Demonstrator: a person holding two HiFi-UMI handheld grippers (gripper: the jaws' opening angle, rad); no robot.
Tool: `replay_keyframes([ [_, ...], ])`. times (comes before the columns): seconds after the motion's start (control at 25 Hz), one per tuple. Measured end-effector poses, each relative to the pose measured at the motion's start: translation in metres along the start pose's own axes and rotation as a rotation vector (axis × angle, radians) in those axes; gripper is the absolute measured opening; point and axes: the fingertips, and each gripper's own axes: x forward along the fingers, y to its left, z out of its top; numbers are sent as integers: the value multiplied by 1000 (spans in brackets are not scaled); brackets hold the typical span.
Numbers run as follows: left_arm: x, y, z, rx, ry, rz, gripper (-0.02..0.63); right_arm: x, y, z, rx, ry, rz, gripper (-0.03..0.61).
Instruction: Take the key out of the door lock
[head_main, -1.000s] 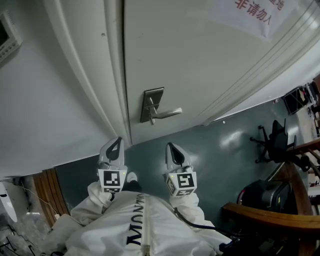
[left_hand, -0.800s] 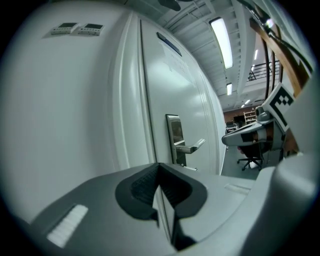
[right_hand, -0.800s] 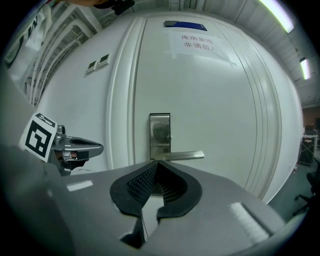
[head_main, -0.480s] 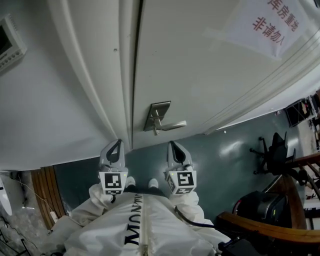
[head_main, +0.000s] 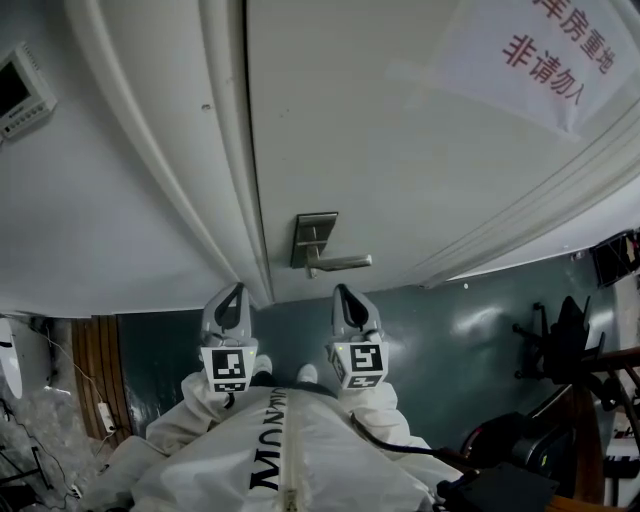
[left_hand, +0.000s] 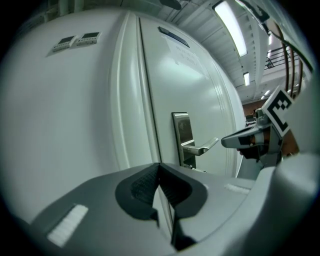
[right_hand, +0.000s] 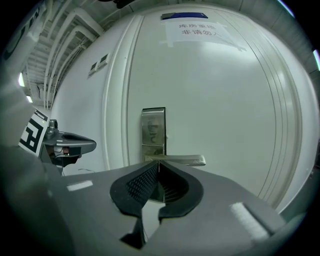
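The key cannot be made out on the lock plate (head_main: 314, 236); left tool (head_main: 236, 289) and right tool (head_main: 343, 290) are fully closed, holding nothing.

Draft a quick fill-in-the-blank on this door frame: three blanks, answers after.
The left gripper and right gripper both have jaws ___, with nothing between them.
In the head view, the lever handle runs from its lock plate toward the picture's ___.
The paper sign on the door bears ___ characters.
Missing words: shut; right; red.
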Motion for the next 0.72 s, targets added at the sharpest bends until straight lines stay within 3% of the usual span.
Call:
replay_keyframes([
  [0.52, -4, -7, -1, 18, 31, 47, 0, 13, -6, -20, 99, 23, 78, 108],
  [0.72, -4, -5, -3, 23, 42, 56, 0, 22, -6, -31, 239, 34, 111, 160],
])
